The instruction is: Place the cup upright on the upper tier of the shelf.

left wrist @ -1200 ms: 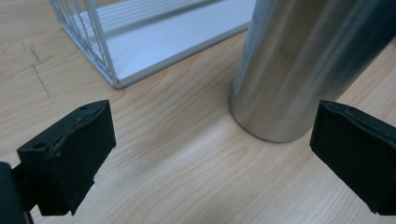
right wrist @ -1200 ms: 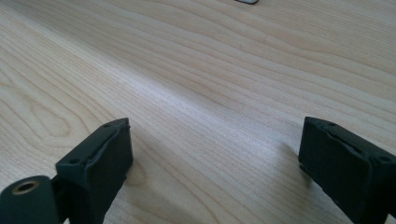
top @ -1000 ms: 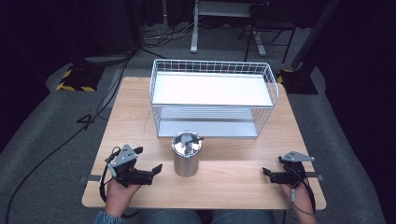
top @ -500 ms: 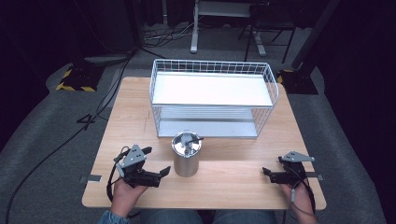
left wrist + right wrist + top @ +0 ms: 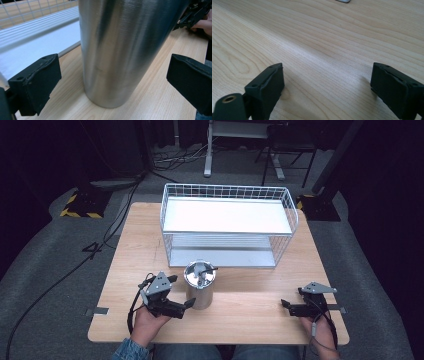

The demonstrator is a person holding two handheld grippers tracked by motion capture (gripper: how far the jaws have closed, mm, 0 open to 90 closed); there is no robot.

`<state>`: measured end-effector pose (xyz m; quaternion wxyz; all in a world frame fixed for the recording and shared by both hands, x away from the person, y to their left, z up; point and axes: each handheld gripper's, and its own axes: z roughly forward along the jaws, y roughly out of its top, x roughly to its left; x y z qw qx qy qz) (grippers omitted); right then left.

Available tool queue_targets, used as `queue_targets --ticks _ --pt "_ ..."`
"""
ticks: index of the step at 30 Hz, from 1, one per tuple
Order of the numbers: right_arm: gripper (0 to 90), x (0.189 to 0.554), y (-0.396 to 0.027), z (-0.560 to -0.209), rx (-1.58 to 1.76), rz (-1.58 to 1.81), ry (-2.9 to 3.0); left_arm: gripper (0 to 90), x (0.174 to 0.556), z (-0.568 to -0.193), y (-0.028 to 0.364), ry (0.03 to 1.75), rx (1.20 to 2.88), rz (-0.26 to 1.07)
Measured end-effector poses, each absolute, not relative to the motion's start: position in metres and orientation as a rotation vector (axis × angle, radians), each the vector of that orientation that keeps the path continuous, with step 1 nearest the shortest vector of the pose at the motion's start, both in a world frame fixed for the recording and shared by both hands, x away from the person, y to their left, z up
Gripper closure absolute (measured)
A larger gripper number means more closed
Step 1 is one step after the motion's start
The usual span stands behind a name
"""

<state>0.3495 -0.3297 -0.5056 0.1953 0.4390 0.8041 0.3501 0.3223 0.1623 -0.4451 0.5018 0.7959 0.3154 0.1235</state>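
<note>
A brushed steel tumbler (image 5: 199,284) with a lid stands upright on the wooden table (image 5: 240,310), just in front of the wire basket (image 5: 227,225). My left gripper (image 5: 184,307) is open at the tumbler's left base. In the left gripper view the tumbler (image 5: 125,50) rises close between the two black pads (image 5: 37,82), which stand apart from its wall. My right gripper (image 5: 286,306) rests open near the table's front right, with bare wood between its pads (image 5: 268,85) in the right gripper view.
The white wire basket holds a white shelf board (image 5: 227,215) and takes up the back half of the table. Dark floor with cables and stands surrounds the table. The other hand and its gripper (image 5: 195,15) appear beyond the tumbler in the left gripper view.
My left gripper has slid right toward the tumbler, so its jaws now flank the tumbler's base. The right gripper and the tumbler have not moved.
</note>
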Motion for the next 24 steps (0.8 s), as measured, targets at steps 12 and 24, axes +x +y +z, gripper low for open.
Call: queue_targets --ticks 12,24 --pt "12.4 0.349 -0.329 -0.505 1.226 0.98 2.252 0.0 0.336 -0.454 0.137 0.72 1.979 0.283" --pt "13.4 0.348 -0.329 -0.505 1.214 0.975 2.247 0.0 0.348 -0.459 0.121 0.737 1.966 0.292"
